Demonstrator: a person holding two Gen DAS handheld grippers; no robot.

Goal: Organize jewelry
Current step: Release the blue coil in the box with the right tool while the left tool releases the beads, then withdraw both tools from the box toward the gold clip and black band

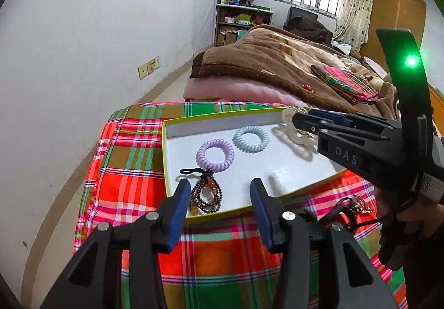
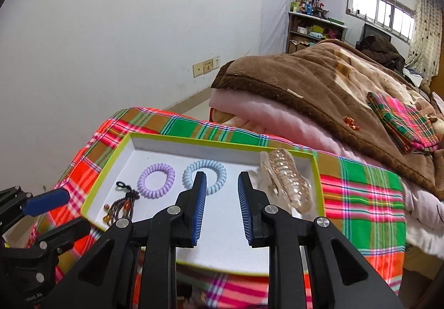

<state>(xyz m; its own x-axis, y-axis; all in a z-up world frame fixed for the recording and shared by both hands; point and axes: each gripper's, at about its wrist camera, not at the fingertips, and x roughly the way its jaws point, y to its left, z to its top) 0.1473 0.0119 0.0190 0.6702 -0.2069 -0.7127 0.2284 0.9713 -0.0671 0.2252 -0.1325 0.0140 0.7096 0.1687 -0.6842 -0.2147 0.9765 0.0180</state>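
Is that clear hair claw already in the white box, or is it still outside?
In. The clear hair claw lies on the floor of the box, at its right end, beside the blue coil tie; no jaws hold it.

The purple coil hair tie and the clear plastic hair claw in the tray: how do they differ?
The purple coil hair tie is an opaque lilac ring lying flat; the clear plastic hair claw is see-through, amber-tinted and elongated. The tie sits left of the pale blue coil hair tie, the claw at the tray's right end. The claw looks clearly bulkier. Both rest inside the white tray with the yellow-green rim, and nothing grips either.
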